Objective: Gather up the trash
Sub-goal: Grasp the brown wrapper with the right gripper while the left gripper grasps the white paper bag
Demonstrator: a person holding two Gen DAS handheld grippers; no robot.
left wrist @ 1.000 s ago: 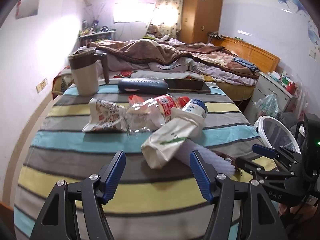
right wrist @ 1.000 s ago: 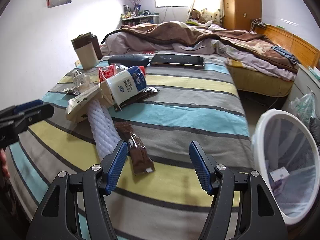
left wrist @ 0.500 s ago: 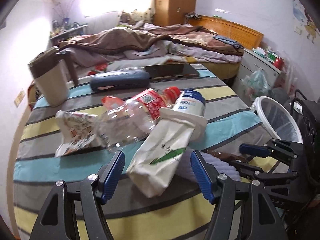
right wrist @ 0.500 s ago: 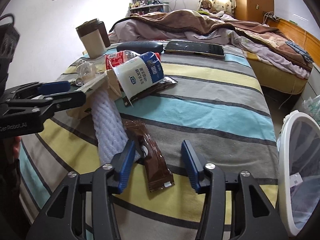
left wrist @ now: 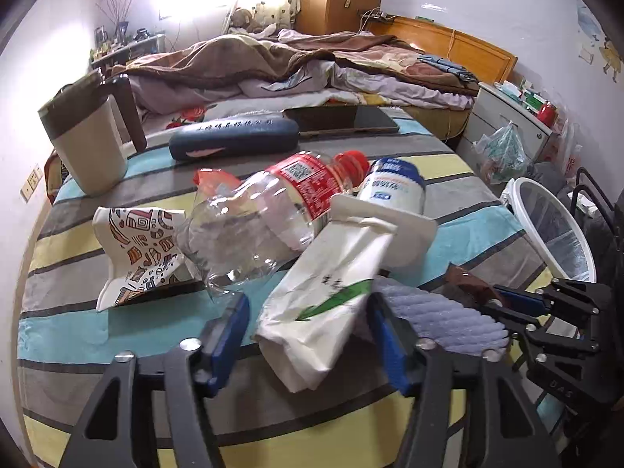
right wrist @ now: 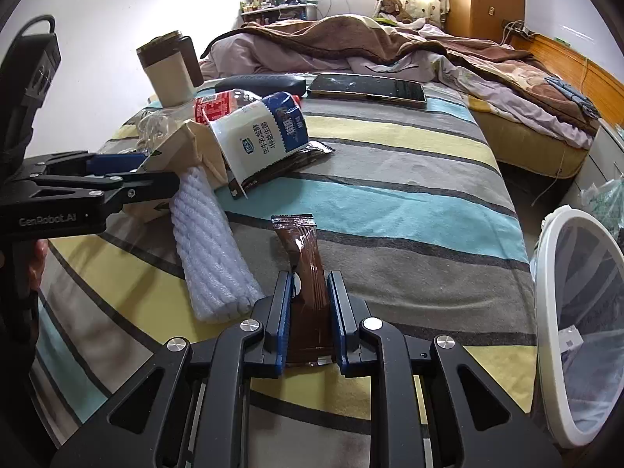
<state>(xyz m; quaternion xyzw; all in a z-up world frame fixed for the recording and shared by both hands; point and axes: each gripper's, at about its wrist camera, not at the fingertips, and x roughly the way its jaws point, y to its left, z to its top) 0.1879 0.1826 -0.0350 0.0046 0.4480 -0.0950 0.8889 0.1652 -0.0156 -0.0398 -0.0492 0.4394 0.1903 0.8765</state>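
A long brown foil snack wrapper [right wrist: 308, 269] lay on the striped blanket-covered surface [right wrist: 409, 202], its near end between the blue pads of the right gripper [right wrist: 309, 304], whose jaws were closing and already pressed on both its edges. Just beside it to the left lay a white ribbed foam sleeve [right wrist: 210, 249]. Farther left, the left gripper [left wrist: 308, 335] was closing around a crumpled white paper bag with a green leaf print [left wrist: 327, 296], its pads not yet pressing it. Touching that bag were a crushed clear plastic bottle with a red label [left wrist: 265, 214] and a white-and-blue yoghurt cup [left wrist: 390, 191]. A white-rimmed mesh bin [right wrist: 581, 312] stood off the right edge.
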